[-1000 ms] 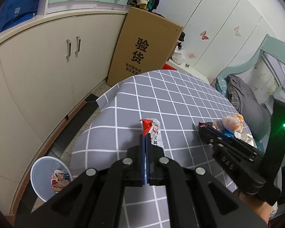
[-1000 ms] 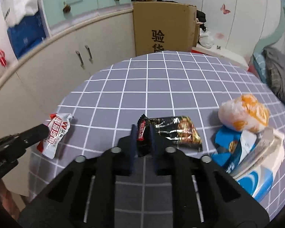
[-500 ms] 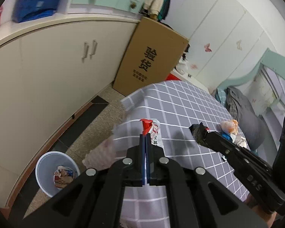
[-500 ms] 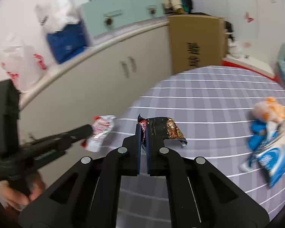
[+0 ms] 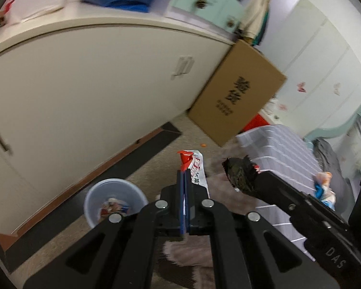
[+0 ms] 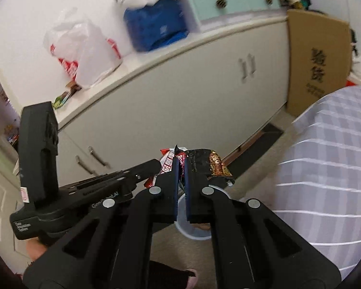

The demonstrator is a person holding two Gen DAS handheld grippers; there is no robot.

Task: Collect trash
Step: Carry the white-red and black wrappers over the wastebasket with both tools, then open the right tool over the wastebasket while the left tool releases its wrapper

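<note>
My left gripper (image 5: 184, 175) is shut on a red and white snack wrapper (image 5: 196, 168), held in the air over the floor. My right gripper (image 6: 181, 168) is shut on a dark snack wrapper (image 6: 210, 162) with a brown printed end. In the left wrist view the right gripper (image 5: 250, 180) reaches in from the right with the dark wrapper (image 5: 238, 174) at its tip. A pale round trash bin (image 5: 114, 201) with several wrappers inside stands on the floor below and left of the left gripper. In the right wrist view, the bin's rim (image 6: 192, 234) shows just under the right gripper's fingers.
A cream cabinet (image 5: 84, 91) runs along the left. A cardboard box (image 5: 235, 101) leans against it. The round table with a grey checked cloth (image 5: 279, 149) lies to the right, with more trash (image 5: 325, 187) on it. A black floor mat (image 5: 122, 159) lies by the cabinet.
Both grippers have swung left off the table with their wrappers and now hang over the floor near the bin. The right gripper lifted the dark wrapper from the cloth.
</note>
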